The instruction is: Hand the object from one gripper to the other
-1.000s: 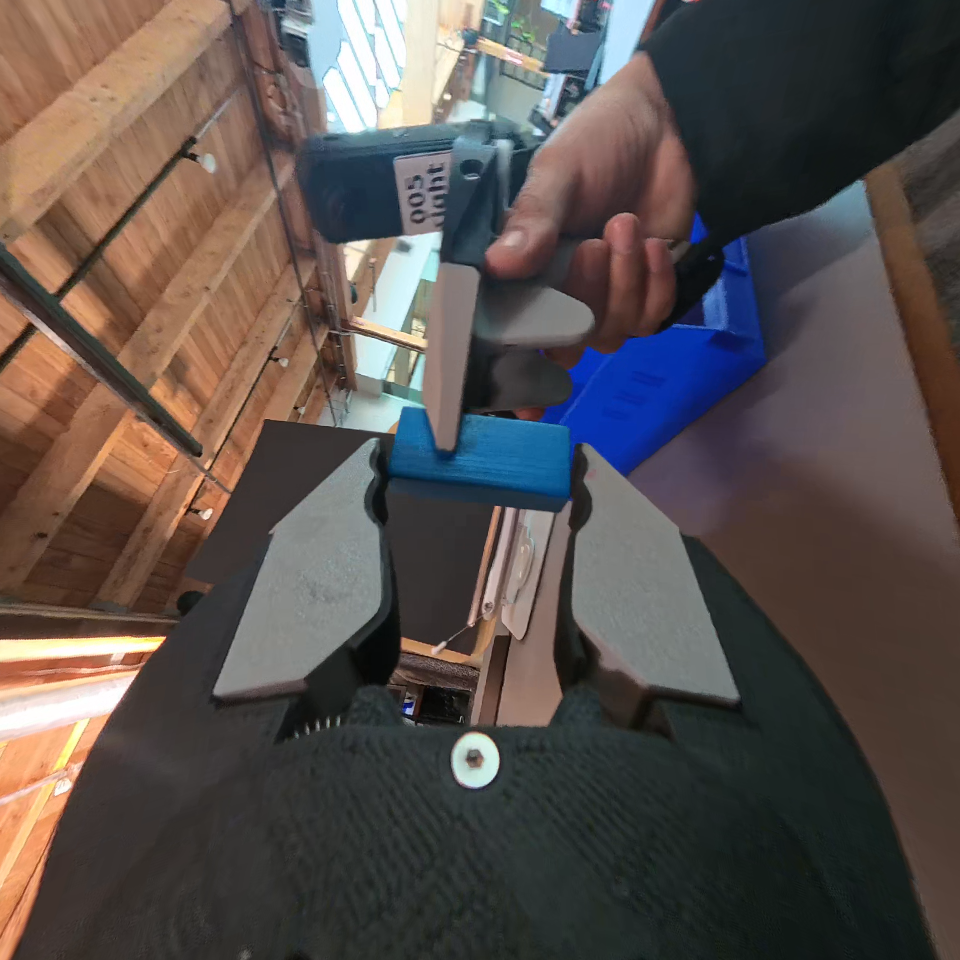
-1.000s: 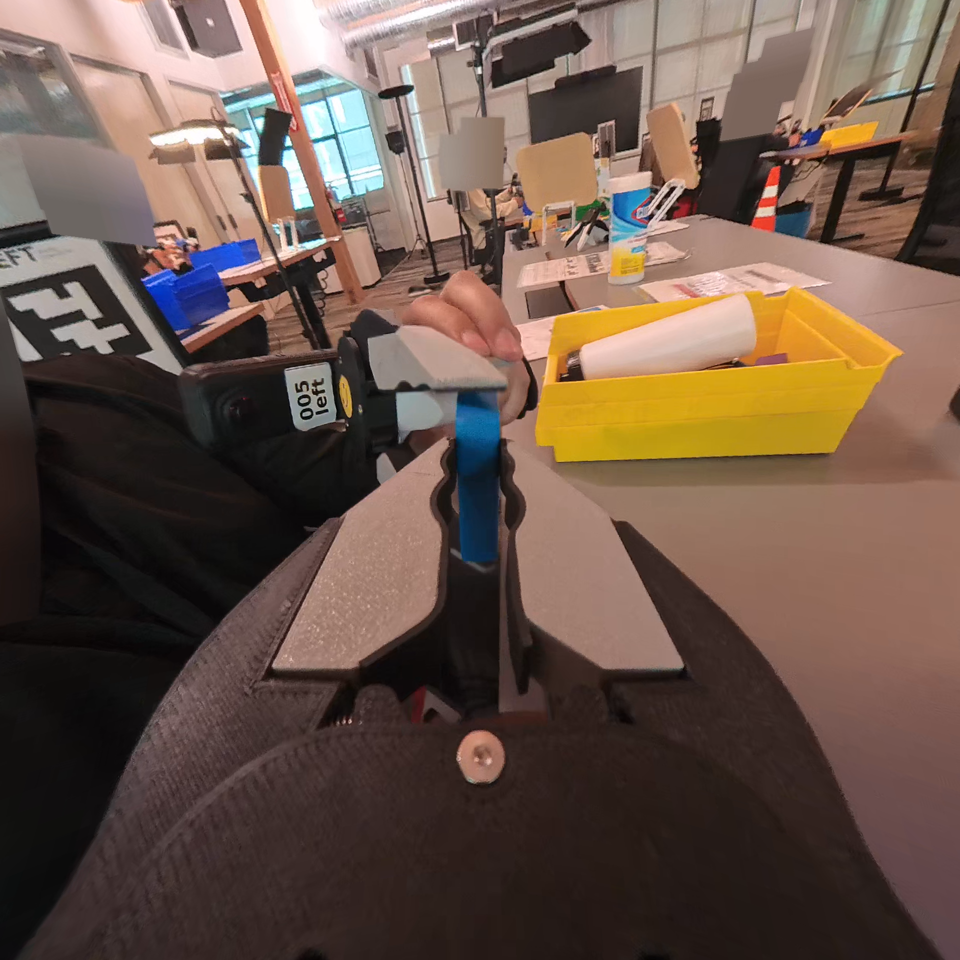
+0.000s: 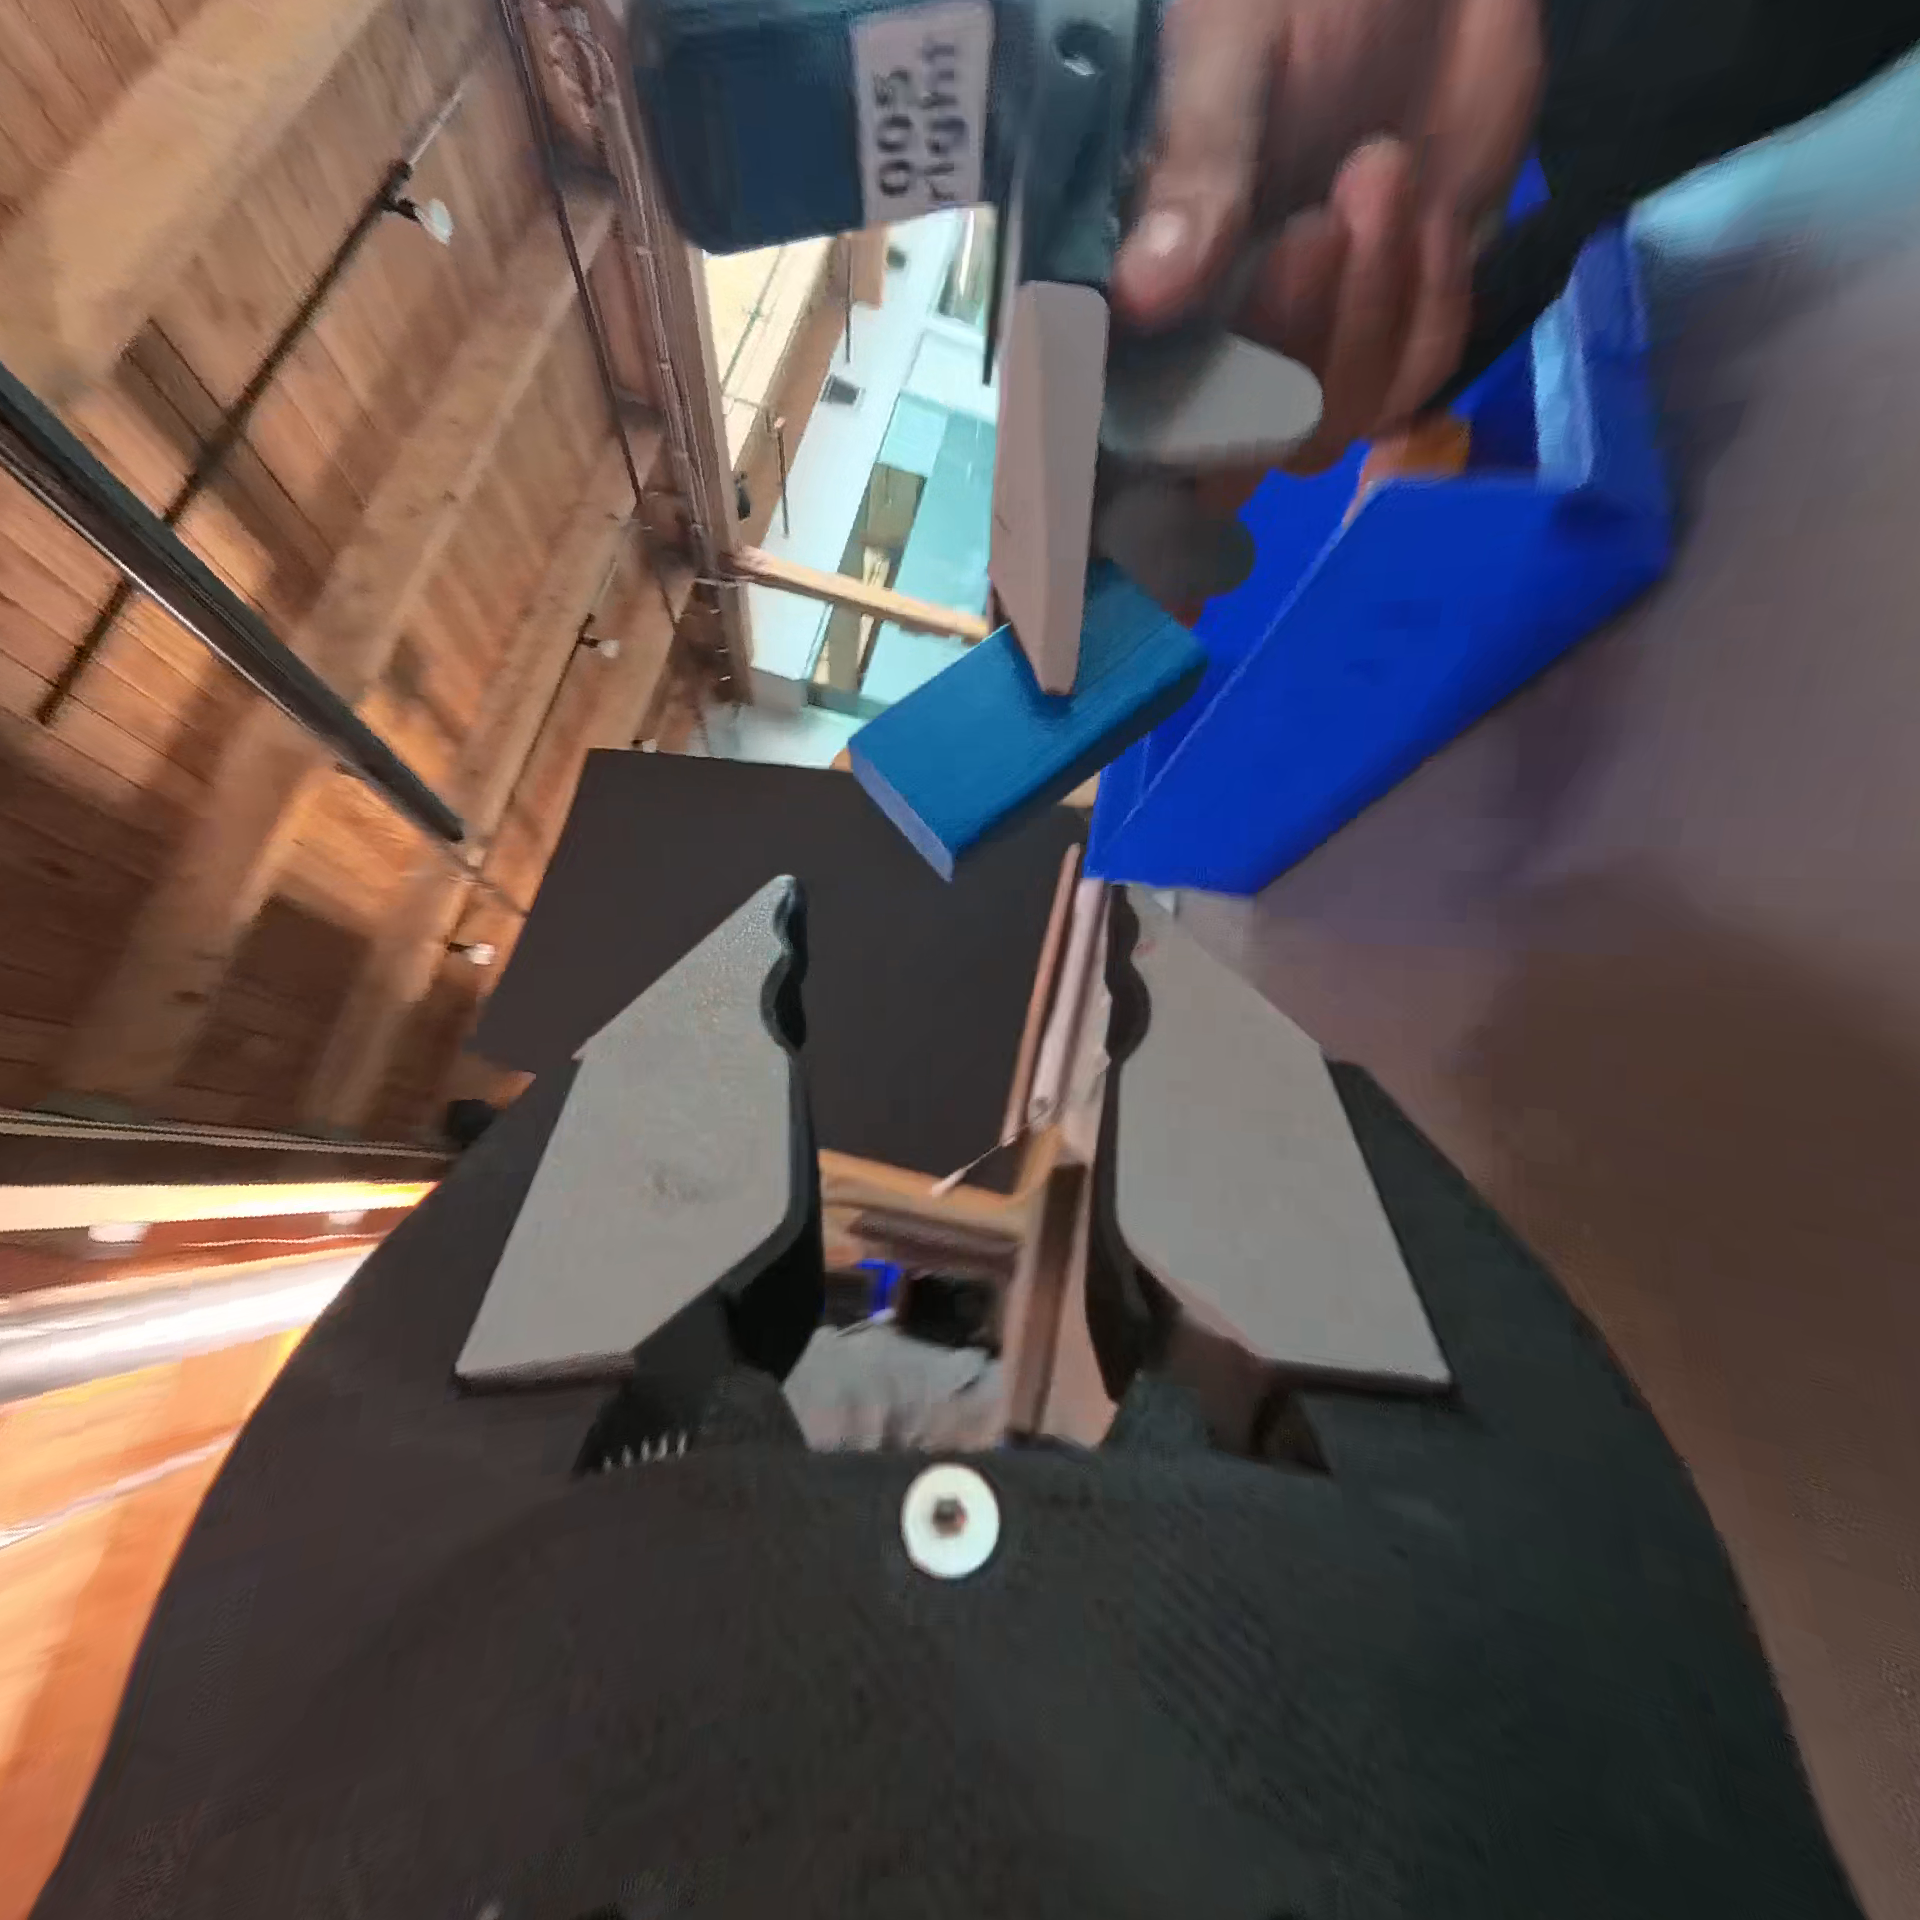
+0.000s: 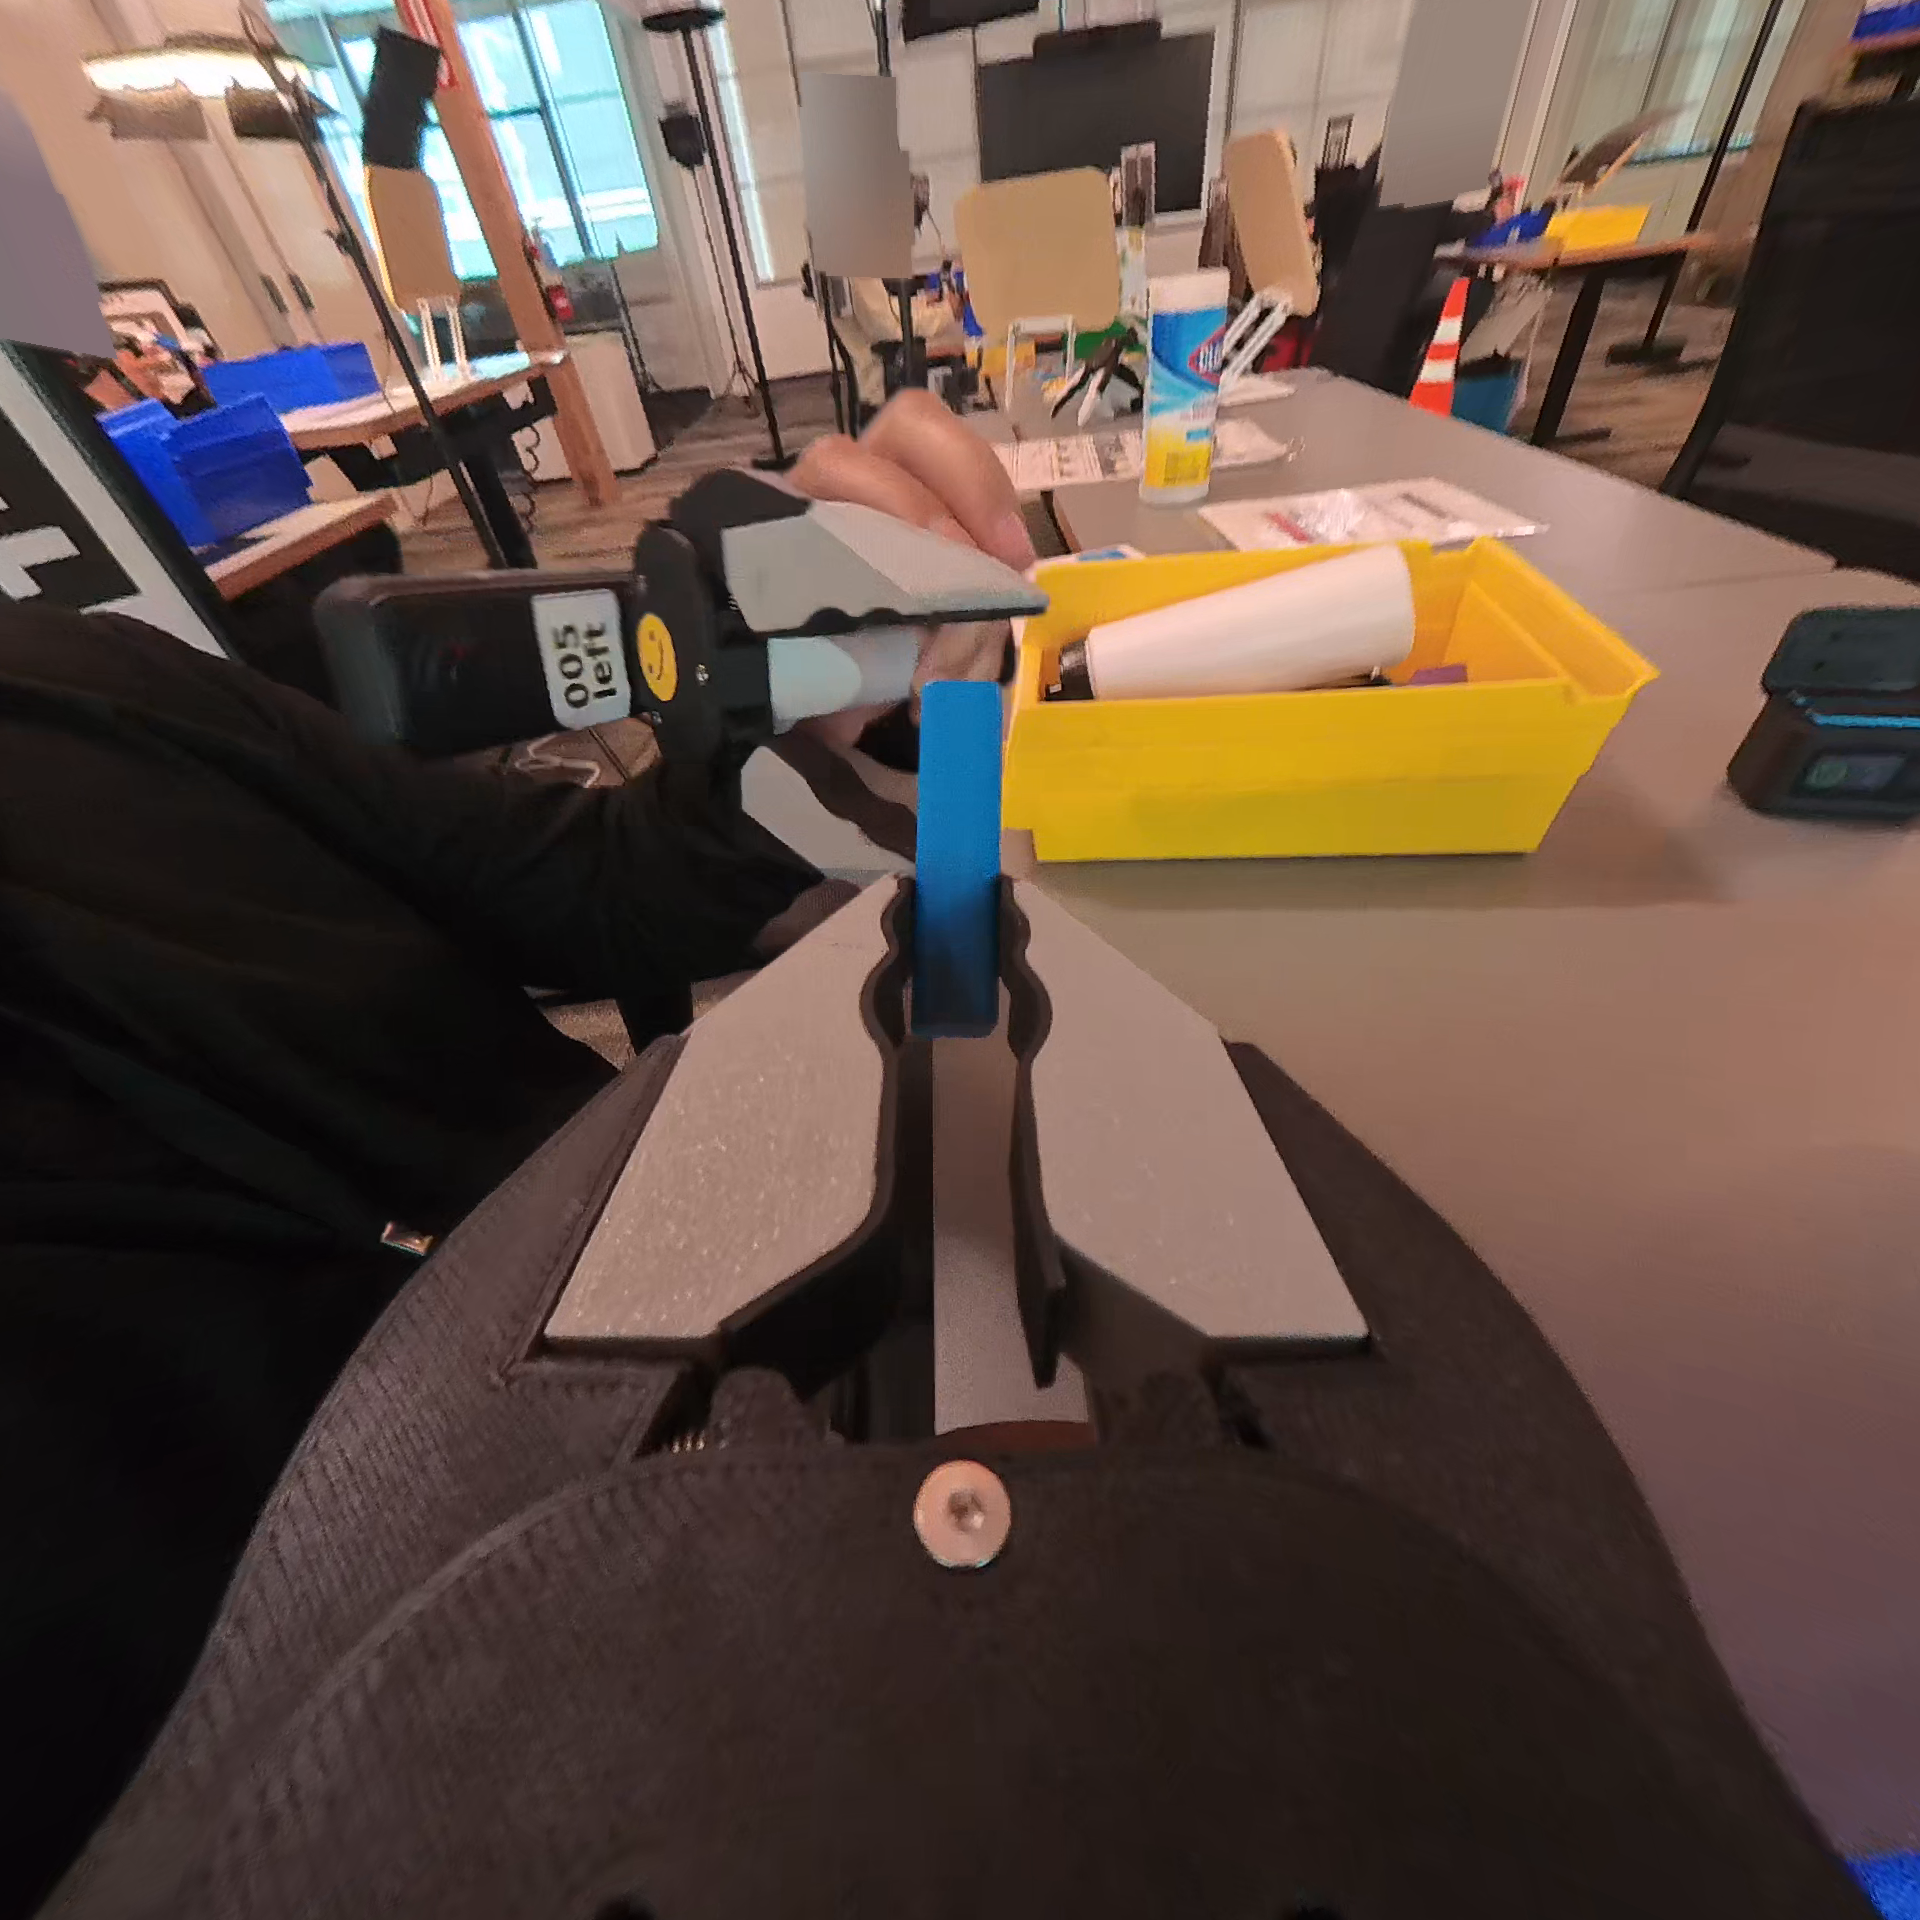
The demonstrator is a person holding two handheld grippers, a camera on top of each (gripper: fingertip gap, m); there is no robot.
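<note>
1. Block [image 4: 958, 831] sits clamped in the right hand-held gripper [image 4: 956, 935], pinched across its thin faces near one end, the rest sticking out past the fingertips. It is up in the air above the counter [image 4: 1455, 1091], just beside the yellow bin [image 4: 1299, 790].
2. Left hand-held gripper [image 3: 951, 935] is spread wide with nothing between its jaws. The block hangs just beyond its tips, not touching them.
3. Handling, my read: blue, flat, rectangular, hard edges, looks stiff and light, probably printed plastic or painted wood. No flex visible under the pinch. Faces look smooth, so it could slip or pivot if gripped only near a corner.
4. Best hold: across the two broad faces, pads flat on them and well in from the edge. Current grip is near one end, so I'd expect some tendency to swing.
5. Versus a second ago: then both hand-held grippers had the block, the left one across its long edges. Now the left one has let go and opened, the two have drawn apart, and the block is tilted in the left wrist view.
6. Transfer looks done, left to right.
</note>
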